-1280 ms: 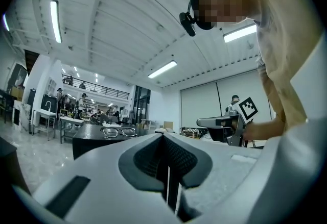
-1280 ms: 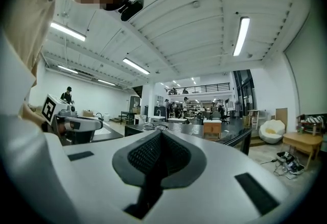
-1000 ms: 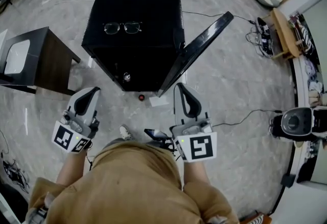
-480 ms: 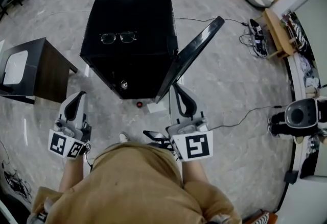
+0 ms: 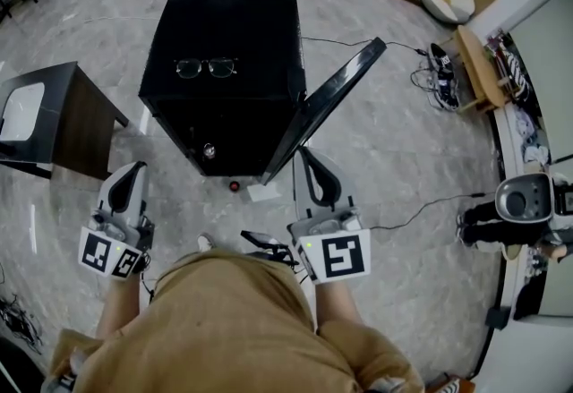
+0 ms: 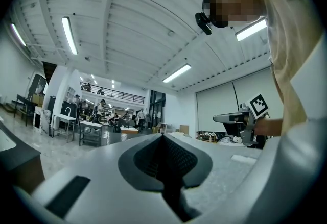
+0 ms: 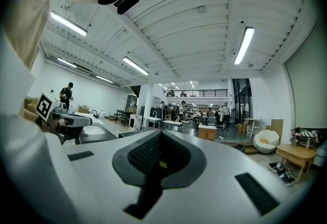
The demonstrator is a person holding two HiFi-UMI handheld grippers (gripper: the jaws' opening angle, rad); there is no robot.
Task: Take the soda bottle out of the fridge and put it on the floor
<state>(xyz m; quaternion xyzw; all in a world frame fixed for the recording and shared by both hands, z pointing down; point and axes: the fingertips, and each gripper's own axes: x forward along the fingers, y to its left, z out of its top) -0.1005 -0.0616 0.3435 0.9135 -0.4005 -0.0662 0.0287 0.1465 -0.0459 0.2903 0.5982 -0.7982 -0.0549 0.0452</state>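
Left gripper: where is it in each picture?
Head view: left gripper low on the left, shut.
Left gripper view: the gripper fills the bottom middle.
Right gripper view: the gripper sits small at the left edge.
Shared landmark: the person's tan shirt, in all three.

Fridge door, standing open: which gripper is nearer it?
Right. The right gripper sits just below the fridge door; the left gripper is farther off, across the front of the fridge.

My left gripper and right gripper are grey with black-and-white squares; the fridge is black; the floor is grey marble; my shirt is tan.
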